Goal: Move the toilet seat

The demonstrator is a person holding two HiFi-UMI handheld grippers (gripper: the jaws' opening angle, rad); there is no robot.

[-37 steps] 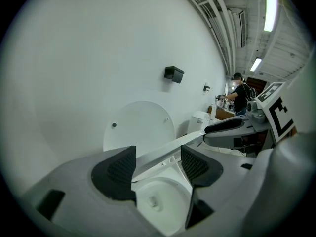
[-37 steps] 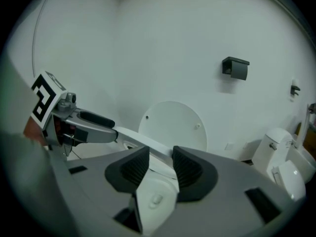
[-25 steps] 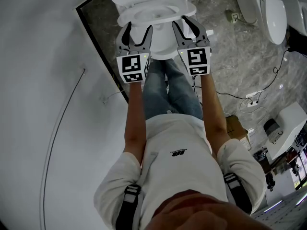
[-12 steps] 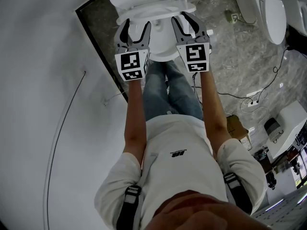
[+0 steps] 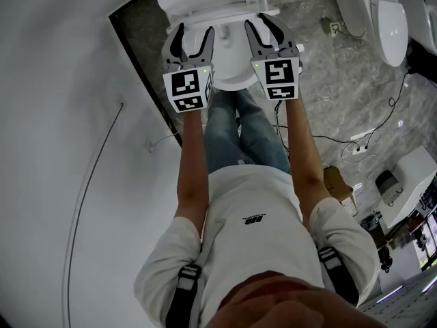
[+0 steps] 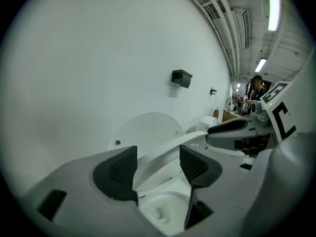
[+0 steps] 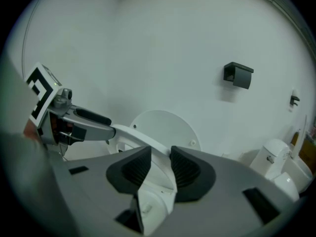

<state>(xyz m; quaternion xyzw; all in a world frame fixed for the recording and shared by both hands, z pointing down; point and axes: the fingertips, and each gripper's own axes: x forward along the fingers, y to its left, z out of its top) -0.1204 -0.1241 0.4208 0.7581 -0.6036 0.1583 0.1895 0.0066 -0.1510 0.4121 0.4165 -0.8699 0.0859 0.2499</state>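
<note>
The white toilet seat (image 5: 220,14) is tilted up off the bowl (image 5: 229,70), with its round lid (image 6: 148,127) standing against the wall behind. My left gripper (image 5: 193,31) holds the seat's left side, and the white band (image 6: 163,154) spans its two pads as the jaws close. On the seat's right side my right gripper (image 5: 264,24) has its jaws closing too, and the rim (image 7: 148,144) is pinched in the narrow gap between the pads. Each gripper view shows the other gripper on the same ring.
A white wall runs along the left, with a black fixture (image 6: 181,78) mounted on it. More toilets (image 5: 392,19) stand at the right on the marble floor. Cables and a power strip (image 5: 358,145) lie behind me beside a cardboard box (image 5: 336,180).
Both grippers have moved a little away from me, toward the lid, and the seat between them has tipped higher off the bowl.
</note>
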